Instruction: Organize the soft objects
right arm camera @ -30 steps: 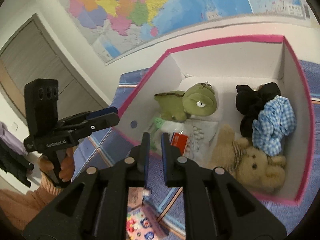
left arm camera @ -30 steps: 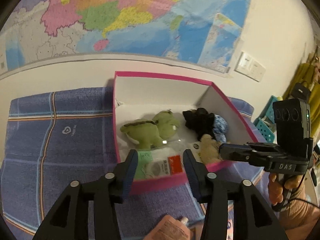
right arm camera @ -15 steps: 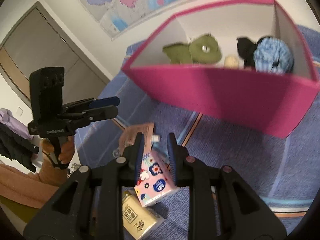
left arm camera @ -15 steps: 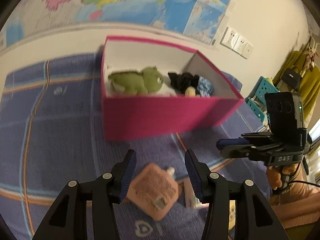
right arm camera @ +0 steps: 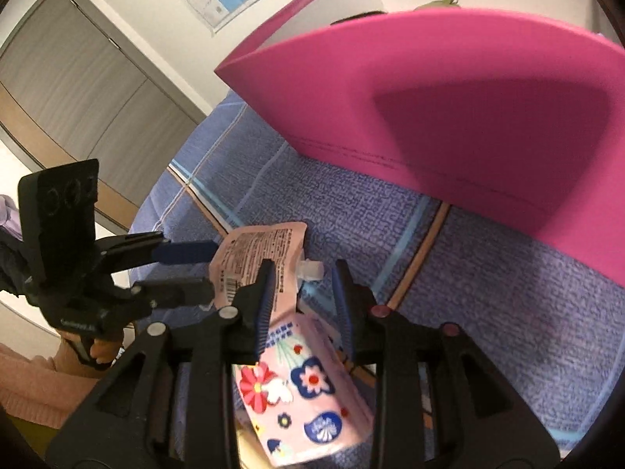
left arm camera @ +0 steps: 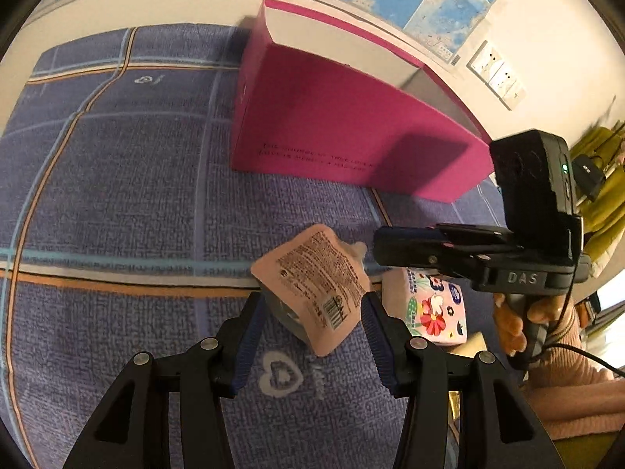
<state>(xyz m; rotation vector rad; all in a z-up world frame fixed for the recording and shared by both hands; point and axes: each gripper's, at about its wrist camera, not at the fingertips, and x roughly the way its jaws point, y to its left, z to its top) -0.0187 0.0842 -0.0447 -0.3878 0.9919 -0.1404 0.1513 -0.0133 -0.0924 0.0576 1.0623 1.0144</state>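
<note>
While both hand-held grippers hang over the blue plaid cloth on the surface (left arm camera: 117, 203), the left hand-held gripper (left arm camera: 308, 324) brackets the soft peach-pink spouted pouch with a printed label (left arm camera: 312, 285) at lower centre of its frame. Its jaws are spread, pads either side of the pouch's barcode end, not pressing. Pouch long axis runs diagonally, spout toward upper right, roughly across the jaw gap. The right hand-held gripper (right arm camera: 302, 305) has just been opening and sits spread over the pink flower-printed tissue pack (right arm camera: 308, 394), nothing pinched; pack runs lengthwise toward lower frame, between the fingers. Left is nearer the pouch, right nearer the pack. The open magenta cardboard box (left arm camera: 351, 136) sits beyond both, upper frame, likely the drop target.
</note>
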